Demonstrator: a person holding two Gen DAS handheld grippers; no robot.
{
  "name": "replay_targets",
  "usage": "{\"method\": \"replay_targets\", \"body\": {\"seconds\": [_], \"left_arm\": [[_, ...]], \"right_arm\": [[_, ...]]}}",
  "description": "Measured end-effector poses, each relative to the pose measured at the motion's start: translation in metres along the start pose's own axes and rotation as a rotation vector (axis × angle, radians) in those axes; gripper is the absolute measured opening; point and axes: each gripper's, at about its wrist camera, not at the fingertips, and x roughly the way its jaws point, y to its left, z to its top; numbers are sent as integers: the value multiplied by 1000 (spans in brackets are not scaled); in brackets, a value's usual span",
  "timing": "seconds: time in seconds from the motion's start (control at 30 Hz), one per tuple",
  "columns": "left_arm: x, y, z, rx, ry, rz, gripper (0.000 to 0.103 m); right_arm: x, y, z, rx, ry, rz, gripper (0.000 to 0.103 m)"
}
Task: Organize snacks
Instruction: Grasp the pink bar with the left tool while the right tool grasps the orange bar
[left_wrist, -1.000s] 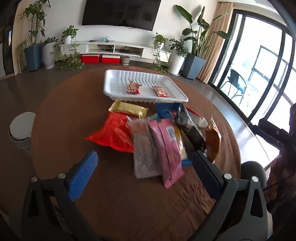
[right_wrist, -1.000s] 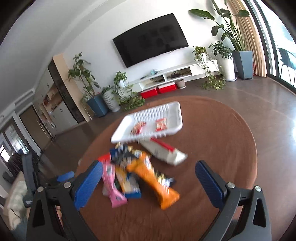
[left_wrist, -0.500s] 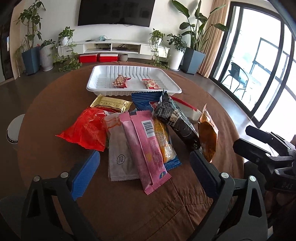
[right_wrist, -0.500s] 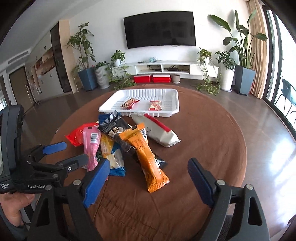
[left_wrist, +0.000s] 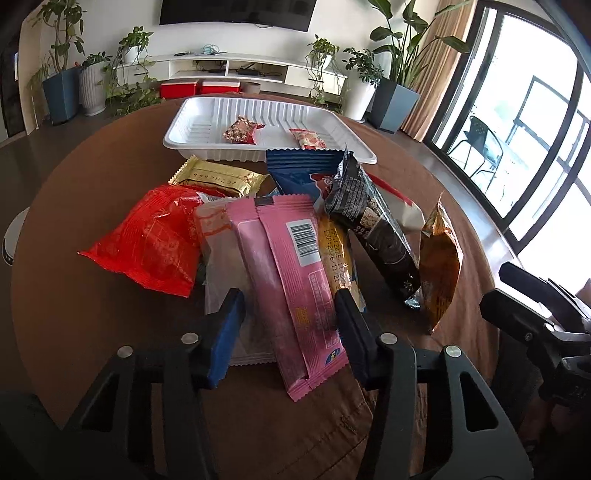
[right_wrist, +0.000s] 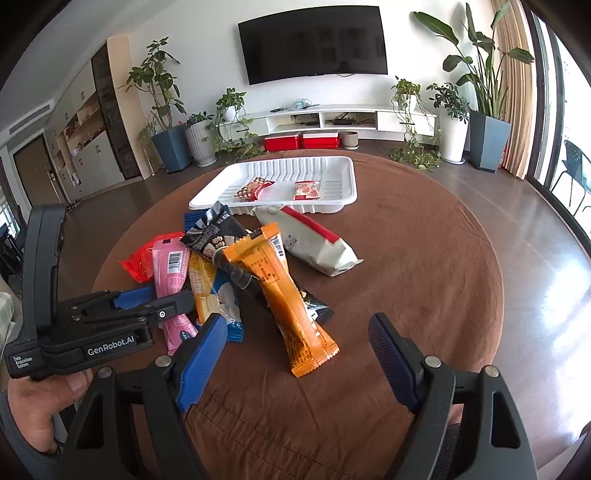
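Nearside of the white tray (left_wrist: 192, 122) on the worktop (right_wrist: 424, 266), the left gripper (left_wrist: 288, 321) has just been closing its fingers about the pink packet (left_wrist: 291, 266), contact unclear, while the right gripper (right_wrist: 295, 343) gapes empty around the orange packet (right_wrist: 284, 295).

We see the blue packet (left_wrist: 295, 173) mostly buried under the black packet (left_wrist: 373, 225); the yellow packet's (left_wrist: 338, 254) print is partly covered.

Left gripper (right_wrist: 147, 306) body: "GenRobot.AI", "Data Acquisition System"
Gold packet (left_wrist: 218, 181): Japanese script
Yellow packet (left_wrist: 338, 254): partly readable date print
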Motion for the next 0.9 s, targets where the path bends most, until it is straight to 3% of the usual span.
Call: {"method": "replay_targets", "body": {"seconds": [0.2, 0.4, 0.8, 0.9], "left_arm": [[1, 2, 1, 17, -1, -26, 32], [-1, 10, 1, 24, 5, -62, 25], [-20, 30, -15, -30, 31, -178, 23], [-24, 30, -17, -31, 28, -191, 23]], "right_arm": [[4, -1, -2, 8, 14, 2, 82], [7, -2, 0, -14, 21, 1, 82], [38, 8, 15, -111, 93, 35, 82], [45, 10, 16, -138, 126, 33, 71]]}}
